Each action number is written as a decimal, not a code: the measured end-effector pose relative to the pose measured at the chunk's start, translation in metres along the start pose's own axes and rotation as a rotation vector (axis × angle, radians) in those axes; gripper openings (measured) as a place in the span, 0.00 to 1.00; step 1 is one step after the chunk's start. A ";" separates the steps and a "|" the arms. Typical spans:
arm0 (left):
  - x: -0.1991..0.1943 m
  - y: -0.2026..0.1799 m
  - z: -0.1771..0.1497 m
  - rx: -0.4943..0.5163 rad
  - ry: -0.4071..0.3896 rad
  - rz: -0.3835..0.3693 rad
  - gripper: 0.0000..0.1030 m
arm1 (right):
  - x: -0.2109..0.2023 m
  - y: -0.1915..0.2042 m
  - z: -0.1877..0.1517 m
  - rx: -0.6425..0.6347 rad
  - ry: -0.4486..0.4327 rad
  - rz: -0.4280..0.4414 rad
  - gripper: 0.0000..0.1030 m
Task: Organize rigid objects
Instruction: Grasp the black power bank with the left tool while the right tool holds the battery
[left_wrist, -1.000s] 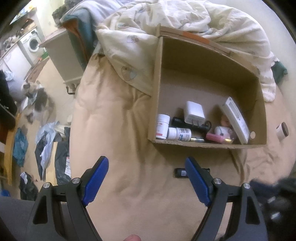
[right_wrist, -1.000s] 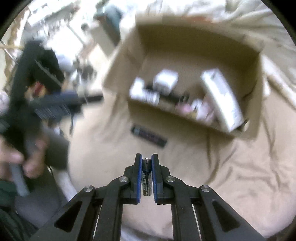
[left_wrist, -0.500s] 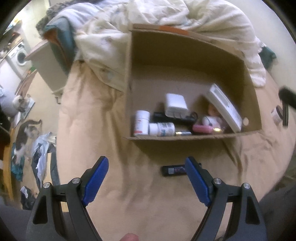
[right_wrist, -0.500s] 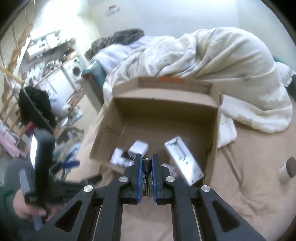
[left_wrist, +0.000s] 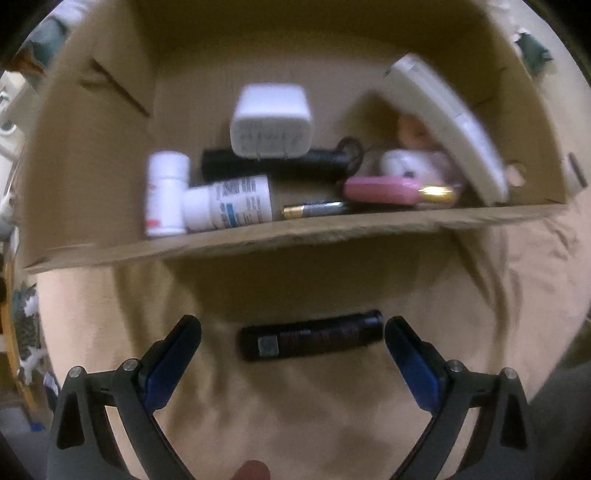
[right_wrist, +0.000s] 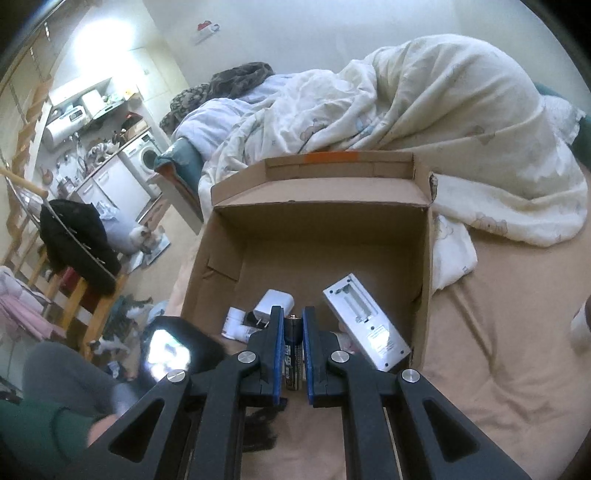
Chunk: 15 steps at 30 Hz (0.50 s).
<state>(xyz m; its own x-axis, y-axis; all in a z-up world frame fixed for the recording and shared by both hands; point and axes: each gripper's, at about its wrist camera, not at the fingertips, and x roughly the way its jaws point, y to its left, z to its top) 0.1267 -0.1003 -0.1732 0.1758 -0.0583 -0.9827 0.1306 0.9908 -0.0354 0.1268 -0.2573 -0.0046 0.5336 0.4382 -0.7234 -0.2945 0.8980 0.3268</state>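
Cardboard box (left_wrist: 332, 229) wall beyond black lighter (left_wrist: 310, 339); left jaws spread, right jaws clamping battery (right_wrist: 291, 354).

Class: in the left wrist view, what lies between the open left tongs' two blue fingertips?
A black lighter lies crosswise on the beige sheet, between the left tongs' fingertips.

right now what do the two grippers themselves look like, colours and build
Both match: the left gripper and right gripper have black plastic finger arms with triangular cut-outs, round silver screws at the joints, and flat blue pads lining each finger's inner face. No cables or markings show. A green sleeve appears at lower left.
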 end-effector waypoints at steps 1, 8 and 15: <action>0.006 0.000 0.002 -0.008 0.013 -0.008 0.96 | 0.000 0.000 0.000 0.000 0.000 0.004 0.10; 0.012 -0.009 0.004 0.015 0.010 0.049 0.77 | -0.001 -0.001 0.003 0.007 -0.001 0.021 0.10; 0.008 -0.010 0.002 0.028 0.007 0.051 0.77 | 0.000 -0.002 0.004 0.008 0.001 0.022 0.10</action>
<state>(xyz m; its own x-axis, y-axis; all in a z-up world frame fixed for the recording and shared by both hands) 0.1290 -0.1108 -0.1806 0.1765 -0.0064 -0.9843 0.1488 0.9887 0.0203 0.1301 -0.2587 -0.0029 0.5259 0.4576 -0.7169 -0.2999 0.8886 0.3471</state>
